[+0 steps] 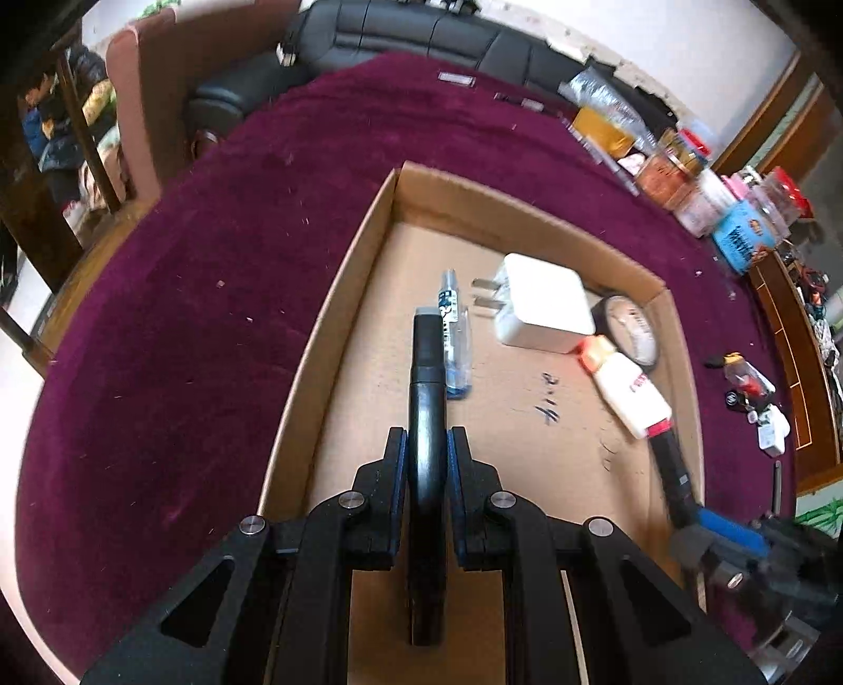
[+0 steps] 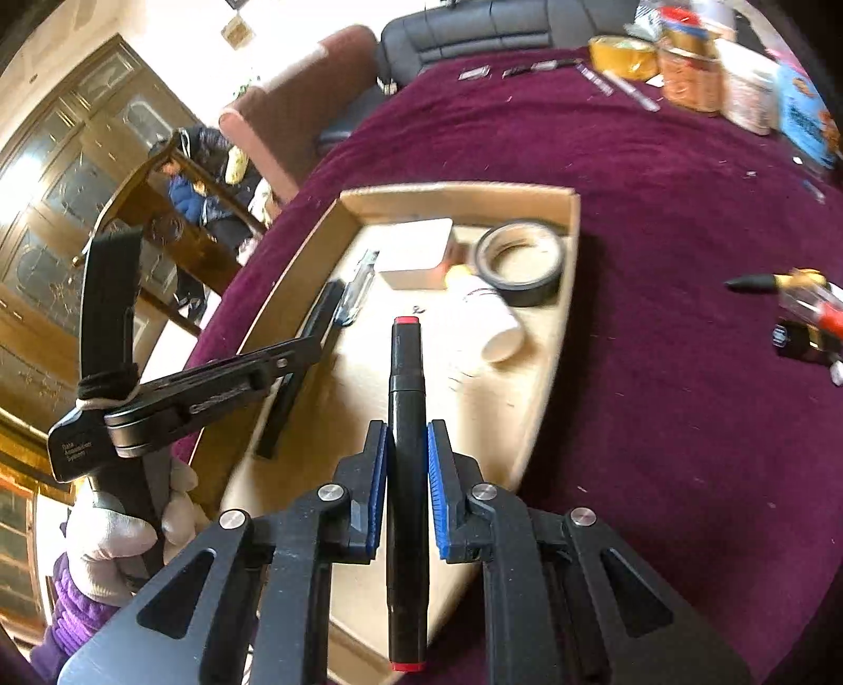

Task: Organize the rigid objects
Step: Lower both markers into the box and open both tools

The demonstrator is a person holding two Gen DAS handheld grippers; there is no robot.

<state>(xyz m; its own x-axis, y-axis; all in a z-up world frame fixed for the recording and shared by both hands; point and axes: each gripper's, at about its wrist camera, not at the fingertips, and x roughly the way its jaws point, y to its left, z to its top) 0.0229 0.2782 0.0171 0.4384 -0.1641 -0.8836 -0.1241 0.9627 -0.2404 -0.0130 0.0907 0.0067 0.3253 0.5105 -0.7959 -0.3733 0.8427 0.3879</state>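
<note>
An open cardboard tray (image 1: 337, 295) lies on the purple cloth. Inside it are a white charger (image 1: 545, 303), a black tape roll (image 1: 629, 326), a white bottle (image 1: 627, 387) and a clear pen (image 1: 454, 337). My left gripper (image 1: 427, 437) is shut on a black marker (image 1: 425, 358), which hangs over the tray's left part beside the clear pen. My right gripper (image 2: 407, 429) is shut on a red-tipped black marker (image 2: 405, 363) over the tray's near middle, with the bottle (image 2: 490, 321) just beyond its tip. The left gripper (image 2: 311, 342) also shows in the right wrist view, over the tray's left wall.
Jars and boxes (image 1: 685, 179) line the table's far right. Small loose items (image 1: 748, 379) lie on the cloth right of the tray. A black sofa (image 1: 421, 37) stands behind the table. A gloved hand (image 2: 110, 532) holds the left gripper's handle.
</note>
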